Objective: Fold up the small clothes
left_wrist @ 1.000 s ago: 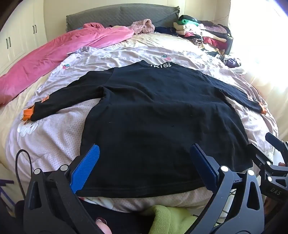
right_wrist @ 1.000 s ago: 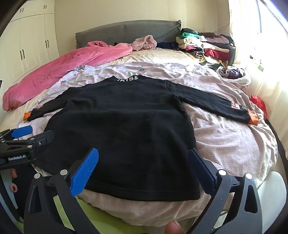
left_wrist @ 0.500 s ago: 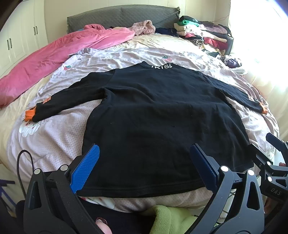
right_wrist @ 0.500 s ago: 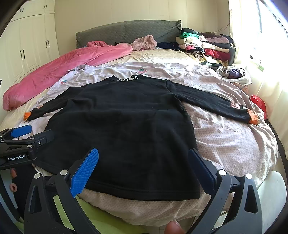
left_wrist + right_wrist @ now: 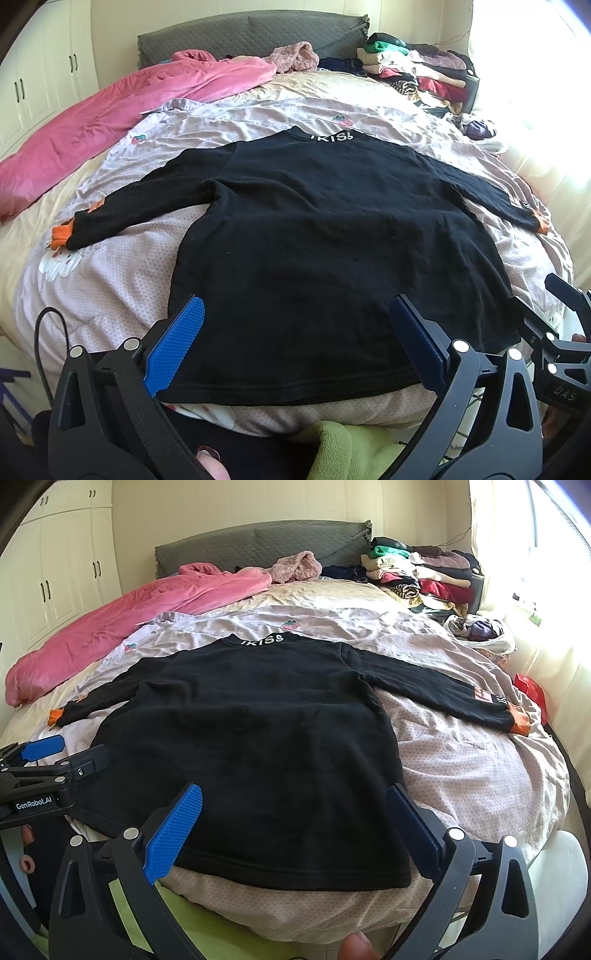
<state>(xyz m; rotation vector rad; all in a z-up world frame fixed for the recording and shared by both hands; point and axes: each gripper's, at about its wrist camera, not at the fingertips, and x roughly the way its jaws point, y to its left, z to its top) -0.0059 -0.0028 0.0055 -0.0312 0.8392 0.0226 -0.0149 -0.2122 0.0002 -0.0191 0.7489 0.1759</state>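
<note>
Big bed (image 5: 110, 280) fills pretty much both views, covered in a pale pink patterned blanket (image 5: 469, 775) with a grey padded headboard (image 5: 258, 546) up at 12 o'clock. A pink duvet (image 5: 122, 114) is bunched along the 10 o'clock side, and a stack of folded clothes (image 5: 421, 572) sits at 1 o'clock near the window. The thing to fold, a black long-sleeve top (image 5: 332, 251), lies flat in the middle of the bed, back side up I think, collar with white lettering (image 5: 263, 640) pointing to 12 o'clock, hem toward the cameras at 6. Both sleeves are spread out: the left sleeve (image 5: 147, 199) runs toward 9 o'clock and the right sleeve (image 5: 436, 690) toward 3, each ending in an orange cuff (image 5: 519, 722). The left gripper (image 5: 295, 347) hangs just above the hem near its left corner, fingers spread wide apart with nothing between them. The right gripper (image 5: 295, 823) is over the hem's right part, also spread wide and gripping nothing. In the right wrist view, the left one pokes in at 9 o'clock. Some lime green fabric (image 5: 347, 446) peeks out at 6 o'clock below the bed edge.
</note>
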